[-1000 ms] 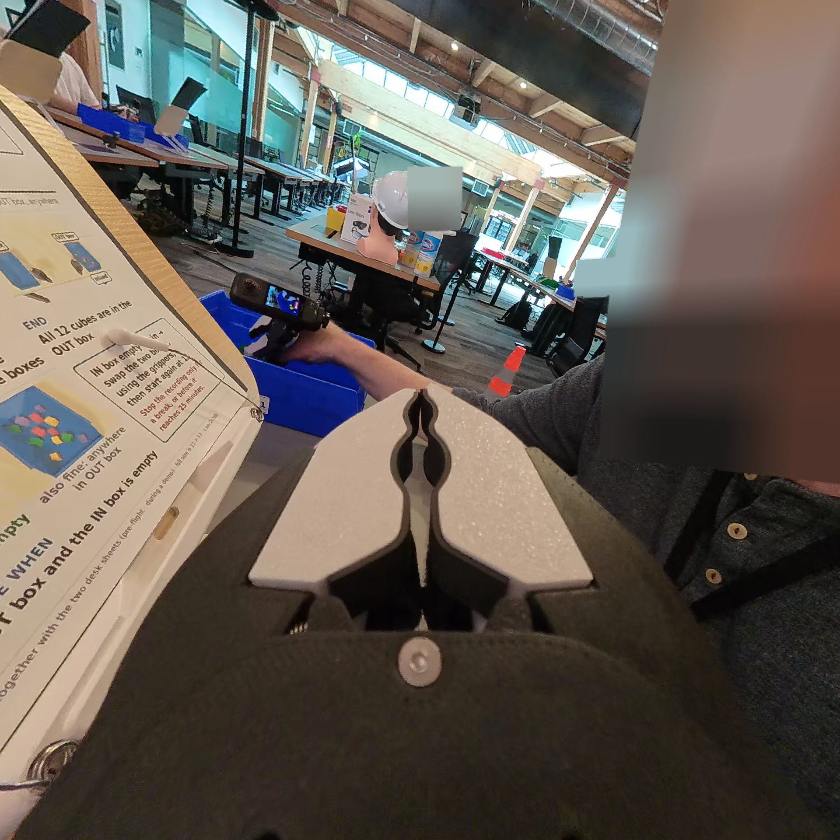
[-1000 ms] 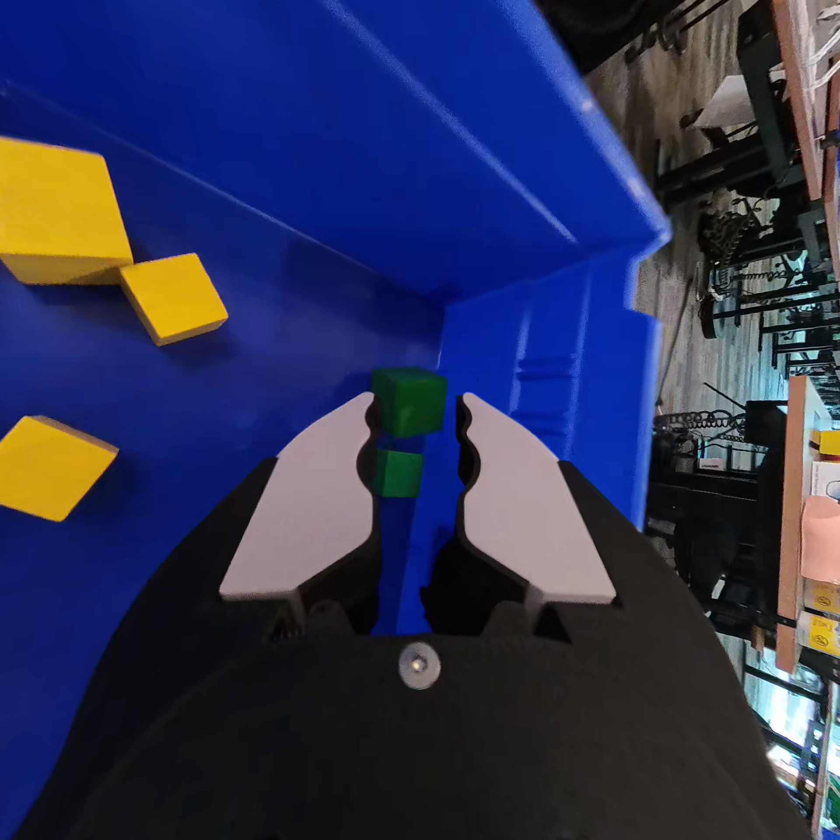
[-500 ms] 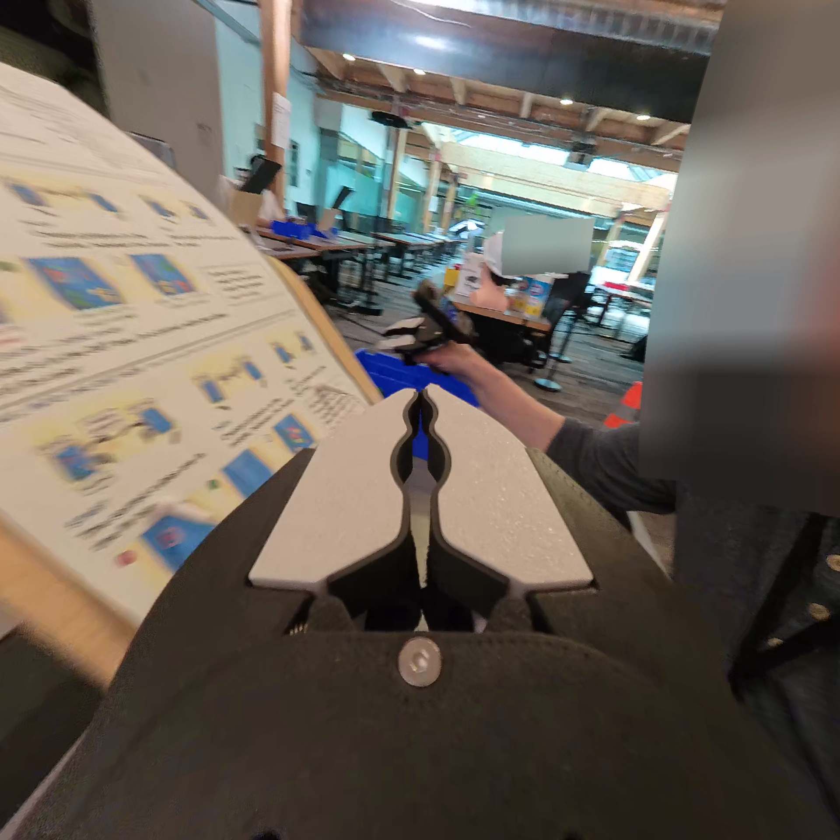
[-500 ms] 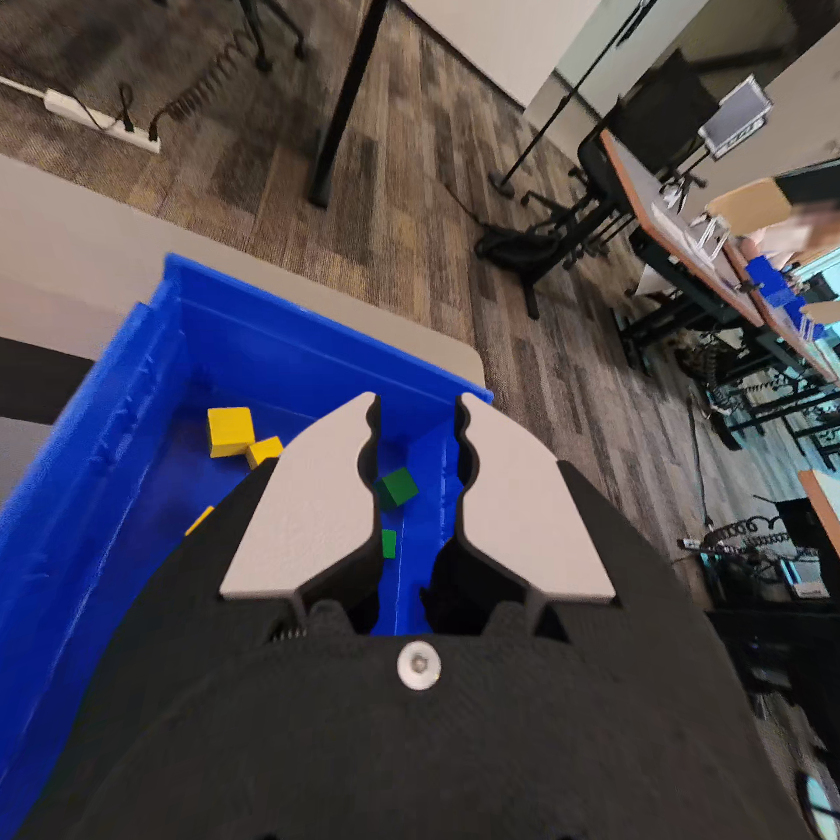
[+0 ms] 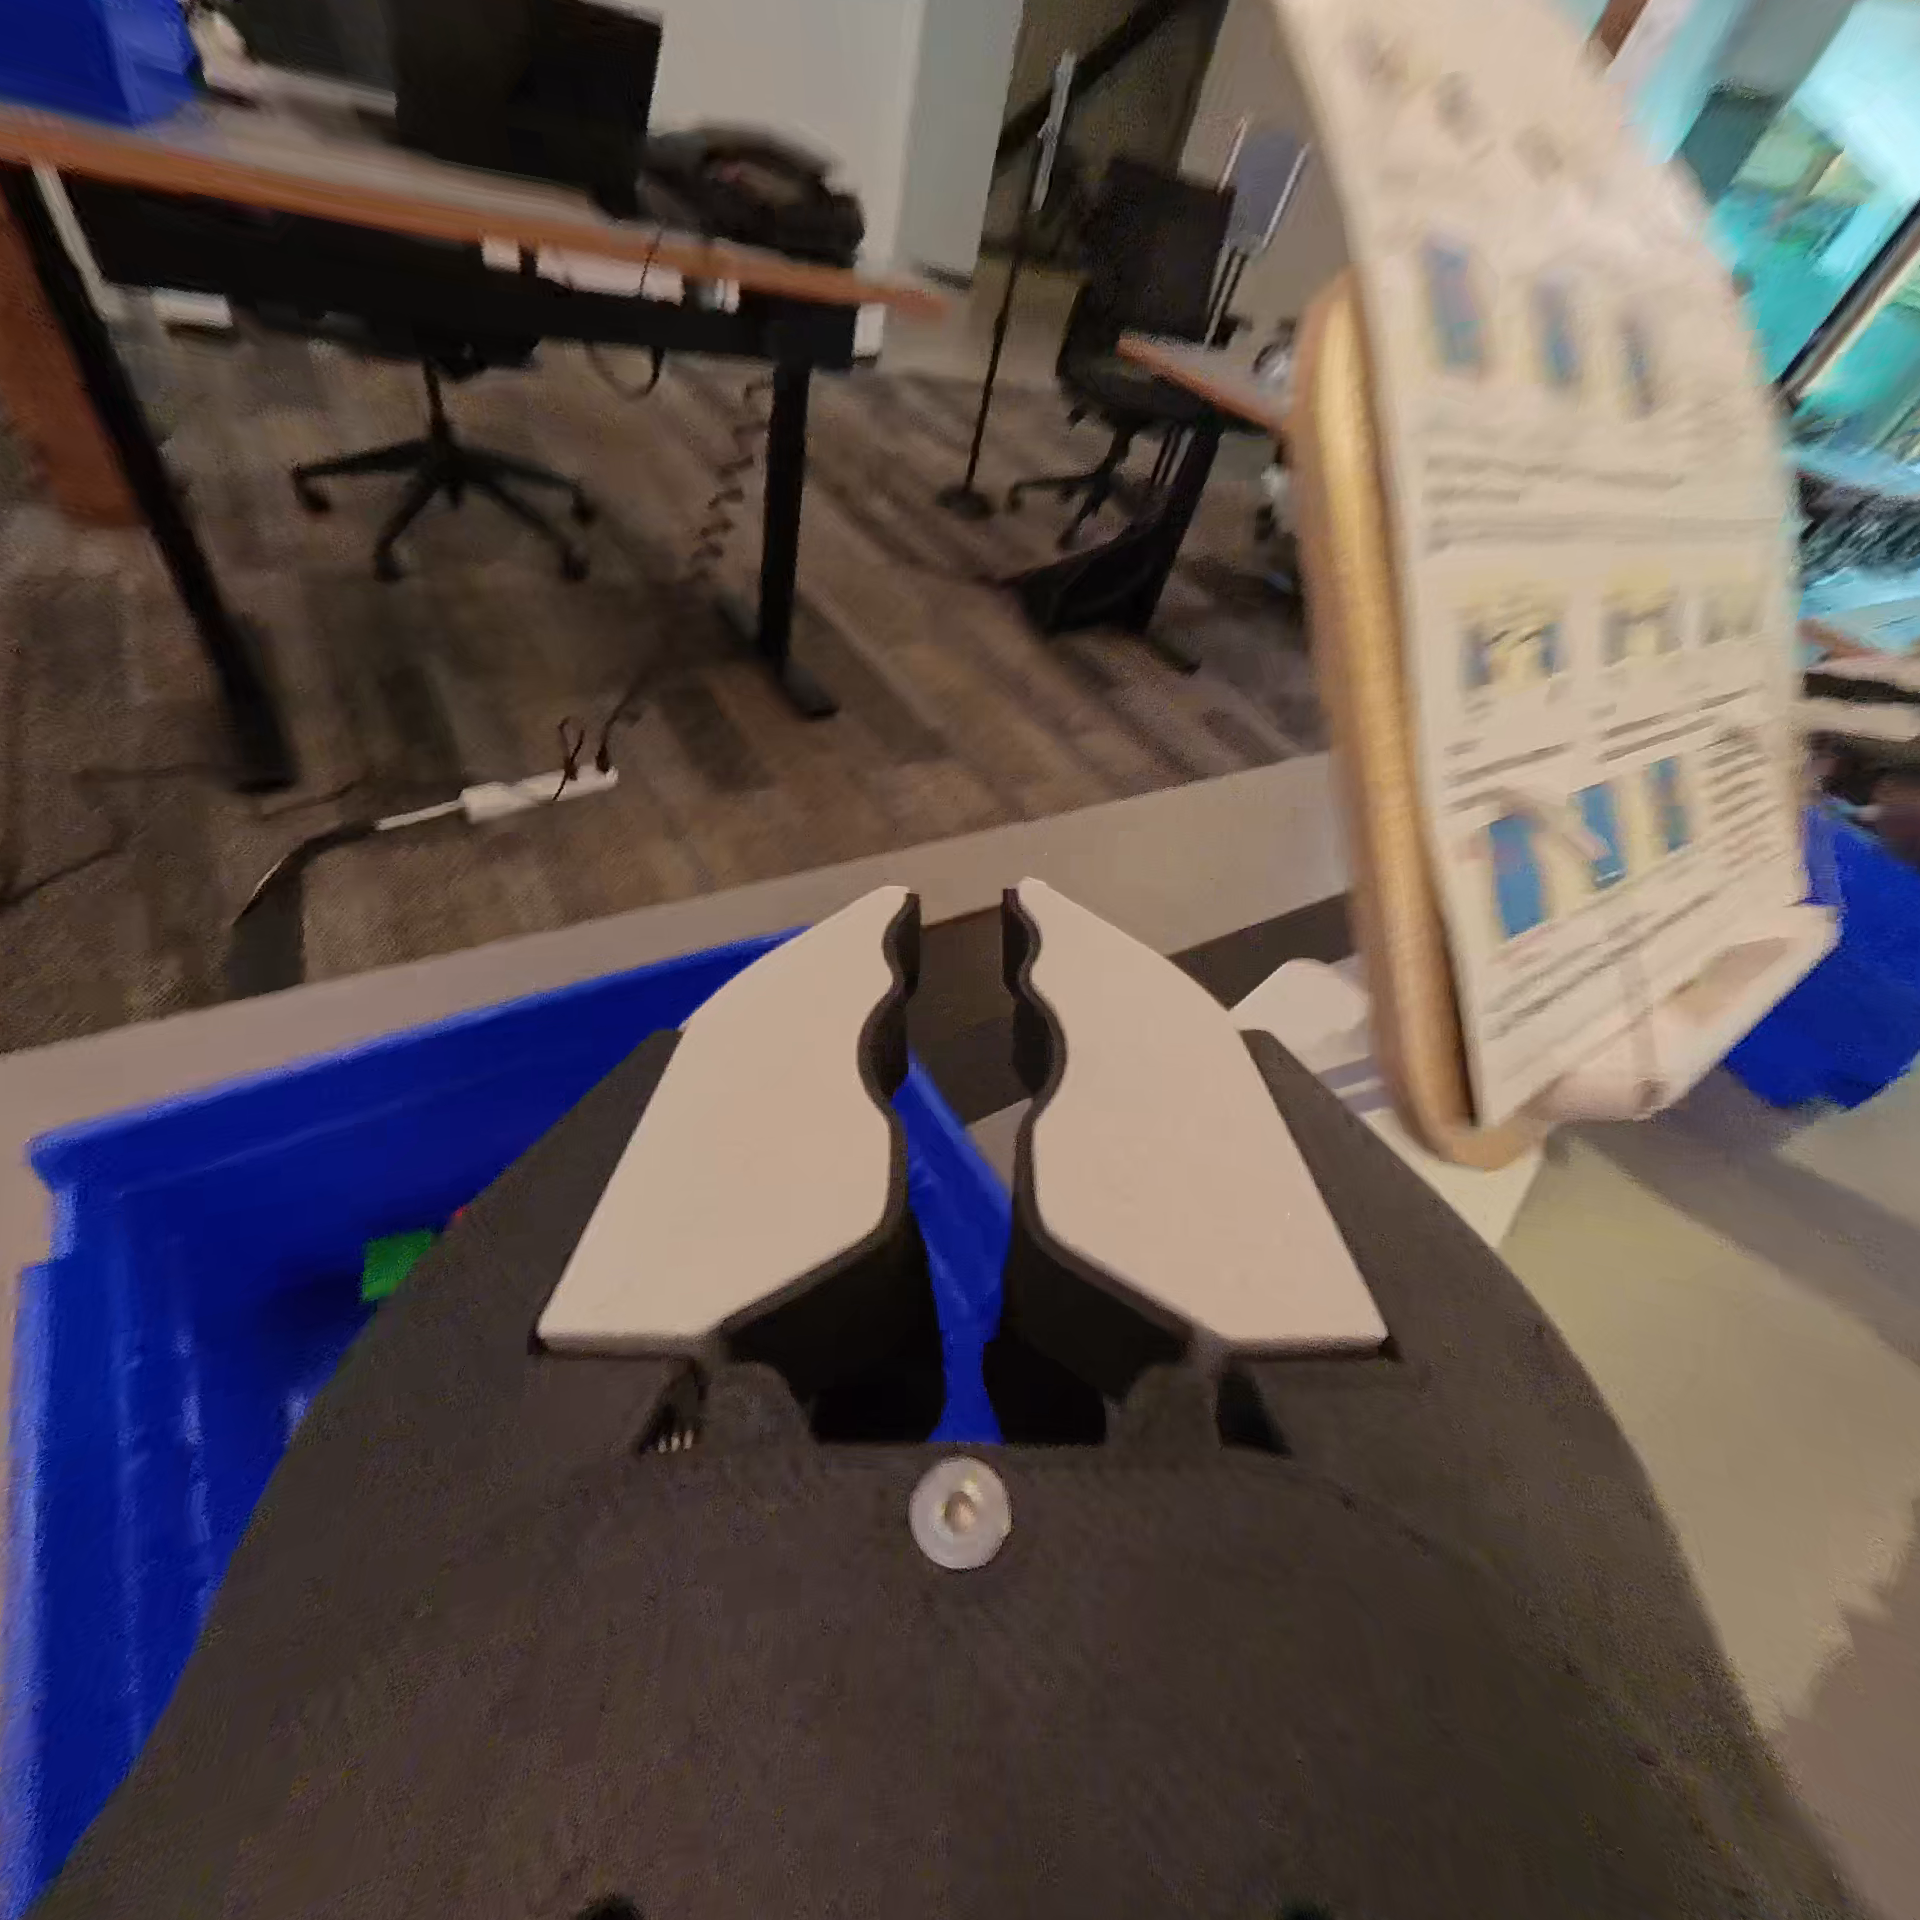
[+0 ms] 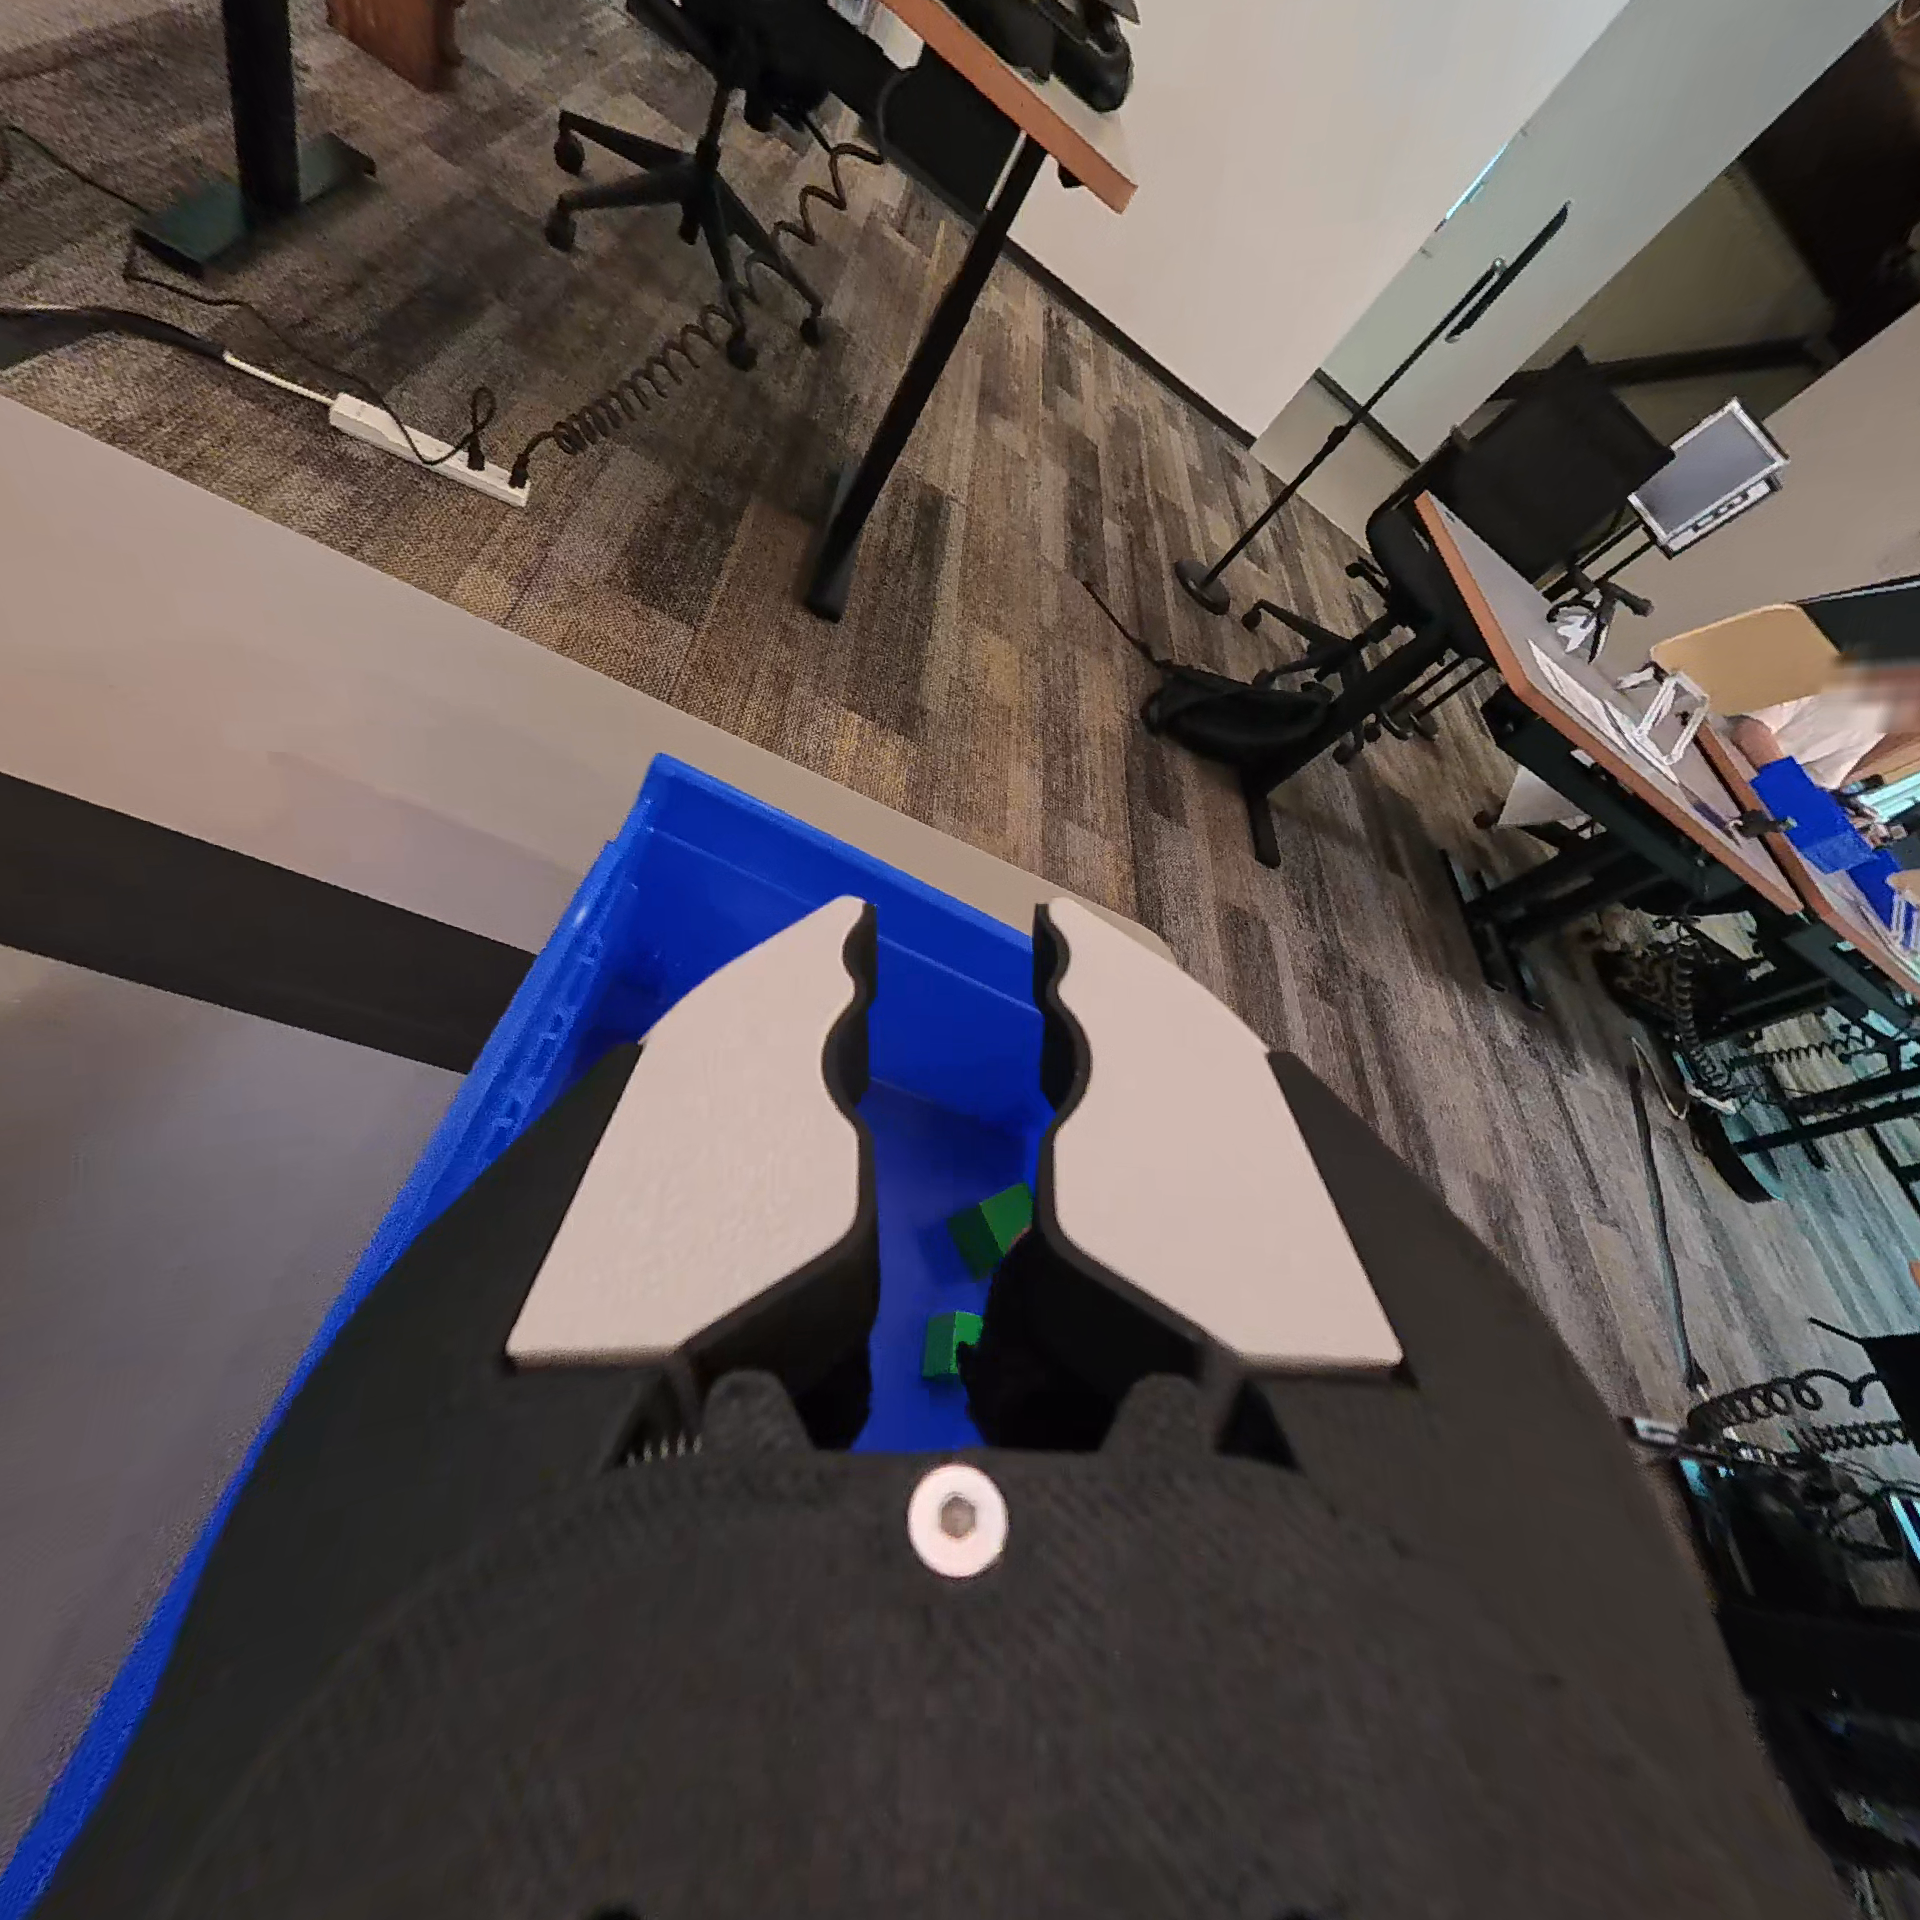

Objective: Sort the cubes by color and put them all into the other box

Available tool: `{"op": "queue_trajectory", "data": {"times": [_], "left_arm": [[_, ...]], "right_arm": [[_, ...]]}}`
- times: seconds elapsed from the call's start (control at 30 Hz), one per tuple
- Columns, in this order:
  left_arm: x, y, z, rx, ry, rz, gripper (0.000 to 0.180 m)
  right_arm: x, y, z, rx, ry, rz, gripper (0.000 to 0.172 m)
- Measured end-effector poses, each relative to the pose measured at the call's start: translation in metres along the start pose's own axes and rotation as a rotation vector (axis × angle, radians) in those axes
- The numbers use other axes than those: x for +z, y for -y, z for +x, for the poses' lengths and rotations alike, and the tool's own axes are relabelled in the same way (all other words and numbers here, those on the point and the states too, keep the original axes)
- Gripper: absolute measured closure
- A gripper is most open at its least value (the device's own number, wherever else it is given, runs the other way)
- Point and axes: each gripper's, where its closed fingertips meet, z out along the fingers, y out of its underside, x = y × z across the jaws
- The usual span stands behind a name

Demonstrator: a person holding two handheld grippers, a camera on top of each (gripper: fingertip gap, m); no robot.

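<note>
1. Grippers: both are seen held above blue plastic bins, nothing carried. On the left gripper [image 5: 958,914] the grey fingers [image 5: 758,1122] are parted by a narrow gap, only air between the pads. On the right gripper [image 6: 951,925] the fingers [image 6: 717,1143] are spread wider, also empty.
2. Placement, right: the right gripper is held high over the far end of a blue plastic box [image 6: 727,862] on the pale grey tabletop [image 6: 208,644]. Judged reason: this box is likely the drop-off one, and the gripper is clear of its walls.
3. Placement, left: the left gripper is aimed over the rim of another blue plastic box [image 5: 312,1122]. Judged reason: probably lined up for a next pick, jaws only partly opened so far.
4. Task cubes, right view: two small dark green cubes [image 6: 987,1226] are seen on the box floor between the fingers, well below them, lying near each other and near the end wall, tilted at different angles, matte, sharp-edged.
5. Task cubes, left view: a bright green cube [image 5: 395,1262] is glimpsed inside the box, blurred, with a sliver of red just beside it; the rest is hidden by the gripper body.
6. Other: a laminated instruction sheet on a wooden stand [image 5: 1558,623] is stood between the boxes, blurred.
</note>
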Motion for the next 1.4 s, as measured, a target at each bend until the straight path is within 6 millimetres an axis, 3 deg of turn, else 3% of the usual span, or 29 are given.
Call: {"op": "queue_trajectory", "data": {"times": [0.3, 0.6, 1.0, 1.13, 1.2, 1.3, 1.4], "left_arm": [[0.029, -0.094, -0.093, -0.074, 0.263, -0.311, 0.151], [0.026, -0.142, -0.168, 0.019, 0.602, -0.525, 0.160], [0.026, -0.170, -0.204, 0.059, 0.801, -0.713, 0.163], [0.035, -0.153, -0.194, -0.030, 0.704, -0.622, 0.153], [0.036, -0.147, -0.196, -0.057, 0.682, -0.602, 0.158], [0.044, -0.151, -0.195, -0.120, 0.599, -0.610, 0.150], [0.043, -0.159, -0.200, -0.113, 0.602, -0.673, 0.155]], "right_arm": [[0.005, 0.004, -0.026, -0.055, 0.048, 0.005, 0.143], [0.007, 0.013, -0.061, -0.147, 0.105, 0.026, 0.143], [0.004, 0.020, -0.069, -0.172, 0.126, 0.053, 0.143], [0.006, 0.018, -0.072, -0.202, 0.128, 0.048, 0.143], [0.007, 0.017, -0.073, -0.208, 0.128, 0.043, 0.143], [0.009, 0.016, -0.076, -0.211, 0.133, 0.044, 0.143], [0.010, 0.015, -0.076, -0.218, 0.130, 0.040, 0.144]]}}
